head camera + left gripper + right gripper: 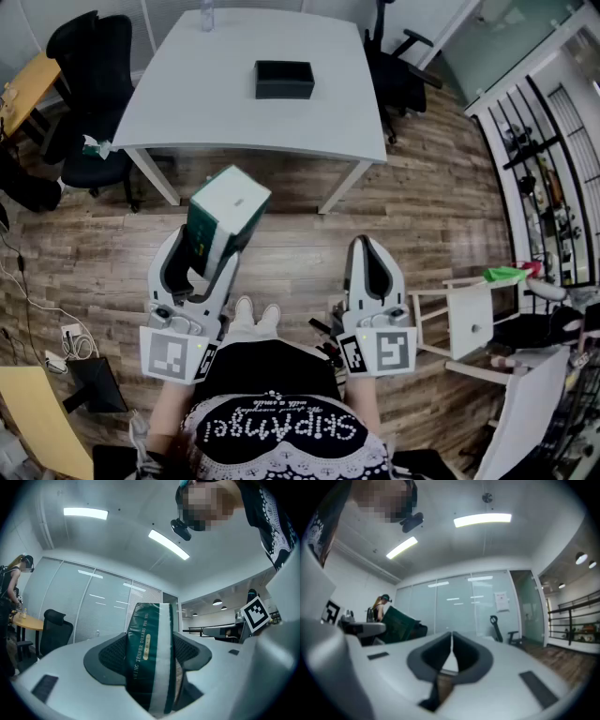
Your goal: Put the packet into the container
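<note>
A green and white packet [223, 220] is clamped between the jaws of my left gripper [202, 262], held up over the wooden floor short of the table. In the left gripper view the packet [152, 653] stands upright between the two dark pads, which press on its sides. The black container [284, 79] sits on the white table [206, 103], well ahead of both grippers. My right gripper [373, 272] is held level beside the left one, its jaws shut with nothing between them. In the right gripper view the right gripper [451, 660] has its pads meeting, and the packet [399, 625] shows at the left.
Black office chairs stand at the table's left [89, 56] and far right [398, 70]. A white side table [469, 319] stands at the right, with shelving [544, 178] behind it. Cables and a wooden desk corner [37, 412] lie at the lower left.
</note>
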The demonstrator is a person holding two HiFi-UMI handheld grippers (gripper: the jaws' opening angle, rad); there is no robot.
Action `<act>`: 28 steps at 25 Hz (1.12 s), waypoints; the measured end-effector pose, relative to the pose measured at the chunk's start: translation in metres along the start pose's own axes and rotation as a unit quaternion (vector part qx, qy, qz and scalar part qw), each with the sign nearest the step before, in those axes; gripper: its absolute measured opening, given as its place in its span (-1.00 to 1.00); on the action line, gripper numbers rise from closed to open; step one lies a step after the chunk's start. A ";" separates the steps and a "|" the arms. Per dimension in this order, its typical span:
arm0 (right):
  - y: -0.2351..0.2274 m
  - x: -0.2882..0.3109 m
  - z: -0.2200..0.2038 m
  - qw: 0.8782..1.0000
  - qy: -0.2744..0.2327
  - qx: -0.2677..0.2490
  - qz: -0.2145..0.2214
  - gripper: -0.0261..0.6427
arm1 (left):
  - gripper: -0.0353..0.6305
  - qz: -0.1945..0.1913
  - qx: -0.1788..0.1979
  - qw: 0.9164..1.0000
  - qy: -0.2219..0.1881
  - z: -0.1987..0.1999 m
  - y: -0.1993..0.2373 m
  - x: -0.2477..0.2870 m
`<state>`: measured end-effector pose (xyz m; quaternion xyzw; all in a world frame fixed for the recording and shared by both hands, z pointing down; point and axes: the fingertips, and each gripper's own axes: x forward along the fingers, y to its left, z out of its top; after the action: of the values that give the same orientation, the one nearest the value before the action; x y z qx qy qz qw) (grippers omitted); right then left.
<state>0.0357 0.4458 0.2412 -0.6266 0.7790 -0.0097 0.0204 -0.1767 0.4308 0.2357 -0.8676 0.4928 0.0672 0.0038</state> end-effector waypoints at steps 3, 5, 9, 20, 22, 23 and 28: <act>-0.003 -0.002 -0.001 1.000 0.002 -0.004 0.000 -0.81 | 0.11 -0.001 0.001 1.000 -0.001 -0.001 -0.004 0.001; -0.004 -0.002 -0.001 1.000 0.001 -0.006 0.000 -0.81 | 0.11 -0.002 0.001 1.000 -0.003 0.000 -0.005 0.002; -0.007 -0.004 0.001 1.000 -0.002 -0.008 -0.001 -0.81 | 0.11 -0.004 0.002 1.000 -0.005 0.001 -0.008 0.004; -0.019 -0.021 -0.001 1.000 -0.006 -0.018 0.010 -0.81 | 0.11 -0.004 0.003 1.000 -0.011 -0.001 -0.027 0.002; -0.024 -0.027 -0.005 1.000 -0.006 -0.014 0.008 -0.81 | 0.11 0.000 0.000 1.000 -0.012 -0.004 -0.032 0.000; -0.027 -0.030 -0.006 1.000 -0.006 -0.011 0.007 -0.81 | 0.11 0.002 0.000 1.000 -0.012 -0.006 -0.035 -0.001; -0.035 -0.038 -0.014 1.000 -0.008 0.016 0.010 -0.81 | 0.11 0.009 -0.003 1.000 -0.008 -0.011 -0.044 -0.004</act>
<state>0.0776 0.4754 0.2571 -0.6183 0.7849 -0.0169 0.0365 -0.1400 0.4559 0.2441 -0.8624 0.5006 0.0760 0.0043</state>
